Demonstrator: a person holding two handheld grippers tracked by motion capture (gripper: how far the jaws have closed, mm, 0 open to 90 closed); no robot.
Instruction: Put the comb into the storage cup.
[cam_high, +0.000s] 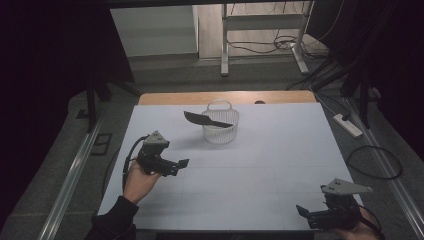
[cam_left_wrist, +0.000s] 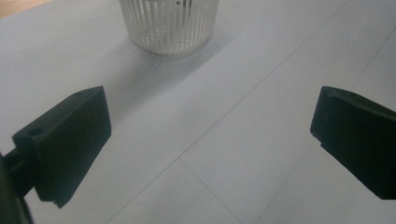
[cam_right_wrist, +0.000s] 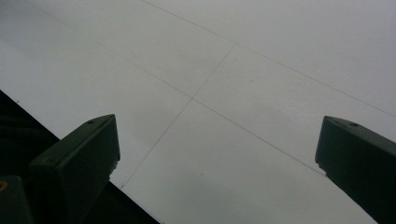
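Gaping wide with nothing between them, the jaws of the right gripper (cam_high: 306, 216) are matte black blocks with flat inner faces, held over the near right edge of the bench (cam_high: 280, 165); beneath them lies smooth white sheeting crossed by thin seams, with the dark drop past the edge at their lower left. The left gripper (cam_high: 181, 165) likewise has its jaws spread and empty, held above the bench's left half in the person's hand (cam_high: 137, 182). Ahead of those jaws, up and slightly left of the gap in the left gripper view, stands the basket (cam_left_wrist: 169, 25), a round white plastic tub with slatted, ribbed walls and a loop handle, well apart from both grippers. Across its rim rests the knife (cam_high: 206, 119), dark, flat and tapered, its long axis running crosswise to the left jaws, overhanging the basket's left side.
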